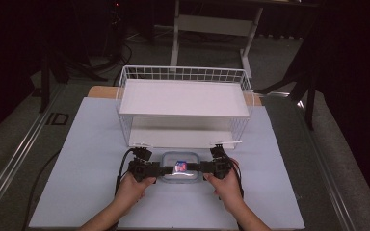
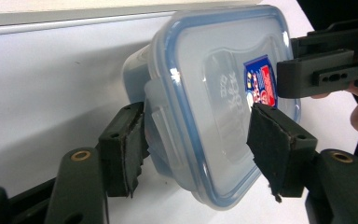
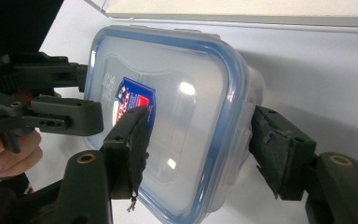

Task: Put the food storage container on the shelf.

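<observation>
A clear plastic container (image 1: pixel 180 168) with a blue-sealed lid and a red and blue label lies on the pale table cover (image 1: pixel 86 159), just in front of the rack. My left gripper (image 1: pixel 166 170) holds its left end and my right gripper (image 1: pixel 195 167) its right end. In the left gripper view the container (image 2: pixel 214 107) sits between my left gripper's (image 2: pixel 196 140) jaws, one pad on the lid and the other against the side latch. The right gripper view shows the same hold on the container (image 3: pixel 177 126) by my right gripper (image 3: pixel 198 140). Each view also catches the opposite gripper on the far end.
A white wire rack (image 1: pixel 183 96) with an upper and a lower shelf stands right behind the container. Cables (image 1: pixel 123 166) trail from the grippers near the hands. A white desk frame (image 1: pixel 212 29) stands on the floor beyond the table.
</observation>
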The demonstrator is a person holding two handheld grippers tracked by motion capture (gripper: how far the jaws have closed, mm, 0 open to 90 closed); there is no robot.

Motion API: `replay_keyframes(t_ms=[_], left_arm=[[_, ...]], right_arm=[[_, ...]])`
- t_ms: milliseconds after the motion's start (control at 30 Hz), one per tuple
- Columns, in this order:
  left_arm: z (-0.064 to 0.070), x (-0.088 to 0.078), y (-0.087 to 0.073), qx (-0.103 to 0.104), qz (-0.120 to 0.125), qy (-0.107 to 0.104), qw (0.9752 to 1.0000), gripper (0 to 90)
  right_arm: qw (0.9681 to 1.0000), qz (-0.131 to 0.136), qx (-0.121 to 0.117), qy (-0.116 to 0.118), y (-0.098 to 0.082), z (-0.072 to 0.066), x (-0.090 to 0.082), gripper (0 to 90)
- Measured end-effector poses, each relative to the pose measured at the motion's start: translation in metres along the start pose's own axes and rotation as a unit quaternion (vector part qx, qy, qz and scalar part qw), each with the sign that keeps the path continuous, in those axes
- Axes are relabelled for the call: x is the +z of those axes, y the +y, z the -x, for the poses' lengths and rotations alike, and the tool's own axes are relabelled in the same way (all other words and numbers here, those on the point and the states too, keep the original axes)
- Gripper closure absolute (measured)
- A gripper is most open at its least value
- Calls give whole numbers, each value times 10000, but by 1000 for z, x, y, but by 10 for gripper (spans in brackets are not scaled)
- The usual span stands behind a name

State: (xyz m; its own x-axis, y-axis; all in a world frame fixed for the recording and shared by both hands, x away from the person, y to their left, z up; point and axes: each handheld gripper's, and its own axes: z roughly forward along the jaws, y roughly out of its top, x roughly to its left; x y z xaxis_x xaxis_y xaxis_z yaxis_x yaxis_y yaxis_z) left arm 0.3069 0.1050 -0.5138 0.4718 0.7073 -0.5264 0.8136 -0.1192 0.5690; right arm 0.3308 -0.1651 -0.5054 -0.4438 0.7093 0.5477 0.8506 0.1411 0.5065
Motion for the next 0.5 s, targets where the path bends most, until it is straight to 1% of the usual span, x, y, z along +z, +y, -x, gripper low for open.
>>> replay_keyframes(t_ms=[67,100,133,167,200,233,267,300,367,400,500], left_arm=[[5,-2,-2,57,4,131,9999,401],[5,-2,-2,57,4,131,9999,409],[6,-3,-2,64,10,177,9998,409],[10,-4,-3,26,53,269,9996,419],[12,-5,-4,36,70,342,9994,418],[12,-5,-4,36,70,342,9994,419],[14,-5,-4,110,66,428,9990,419],[15,-6,-3,96,86,465,9988,420],[16,-6,-2,94,81,480,9988,419],[16,-7,-1,109,160,486,9986,420],[18,-10,3,153,260,504,9983,421]], right_arm=[[10000,-4,-12,-14,0,-1,-1,394],[10000,11,-49,-42,0,-3,-1,394],[10000,11,-49,-42,0,-3,-1,394],[10000,25,-70,-39,0,-4,-2,393],[10000,29,-72,-39,0,-5,-2,392],[10000,29,-72,-39,0,-5,-2,392],[9999,42,-112,-57,0,-6,-2,391],[9997,53,-198,-104,1,-9,-3,390],[9994,88,-290,-152,1,-11,-3,389],[9993,108,-321,-166,2,-12,-4,390],[9993,163,-302,-127,6,-12,-5,390]])
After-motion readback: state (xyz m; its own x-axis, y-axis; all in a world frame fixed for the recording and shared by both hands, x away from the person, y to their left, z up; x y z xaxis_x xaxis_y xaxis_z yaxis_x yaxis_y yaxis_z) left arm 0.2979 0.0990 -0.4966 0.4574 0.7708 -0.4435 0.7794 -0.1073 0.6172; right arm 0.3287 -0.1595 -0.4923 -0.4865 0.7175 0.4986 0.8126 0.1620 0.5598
